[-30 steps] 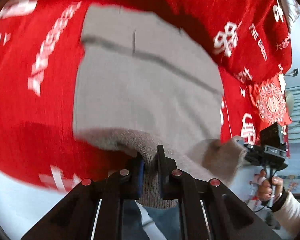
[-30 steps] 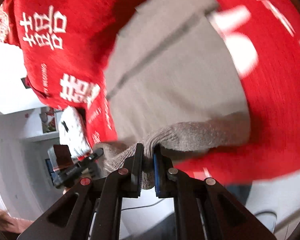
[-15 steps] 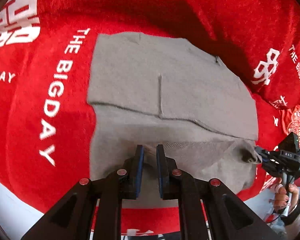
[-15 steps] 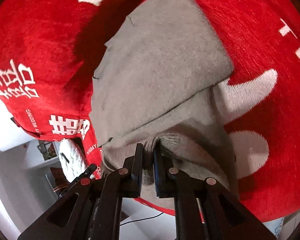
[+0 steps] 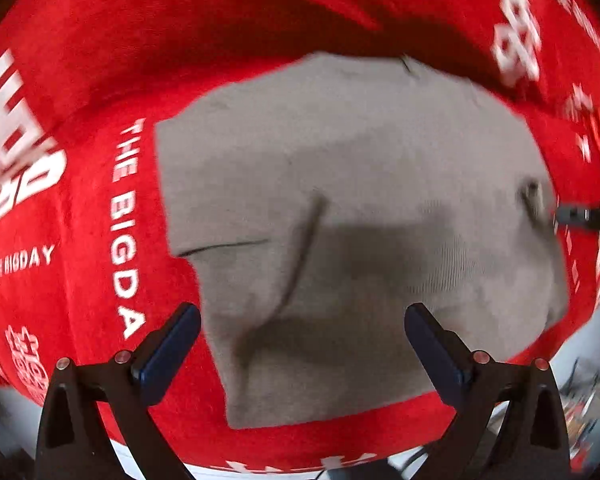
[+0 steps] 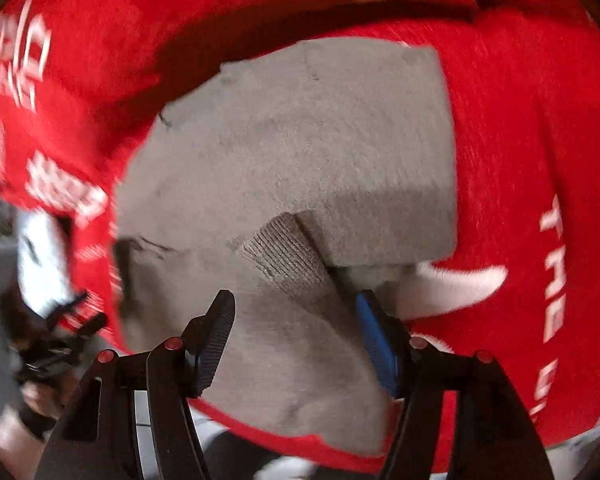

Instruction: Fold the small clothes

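My left tool hangs over the grey knit garment, pointing straight down at it. Its jaws have just been opening and now stand spread wide; the cloth lies below the gap, and neither pad presses on it. The garment lies flat on the red blanket with white lettering, filling the middle of my left view from about 9 o'clock across to 3 o'clock. A folded edge runs across it, with a short crease down its middle, and the tool's shadow falls on the near half.

My right tool is tilted down toward the same garment. Its jaws have also just been opening and stand partly apart, with nothing clamped between them. The grey cloth lies under and beyond the gap, and I cannot tell whether the blue pad at 4 o'clock brushes it. In this view a folded layer lies on top from 12 to 3 o'clock, and a ribbed patch shows just under its near edge at the centre. The red blanket surrounds the garment on all sides.

At 3 o'clock in my left view the tip of the right tool sits just beside the garment's edge. At 8 o'clock in my right view the left tool is a dark blur.
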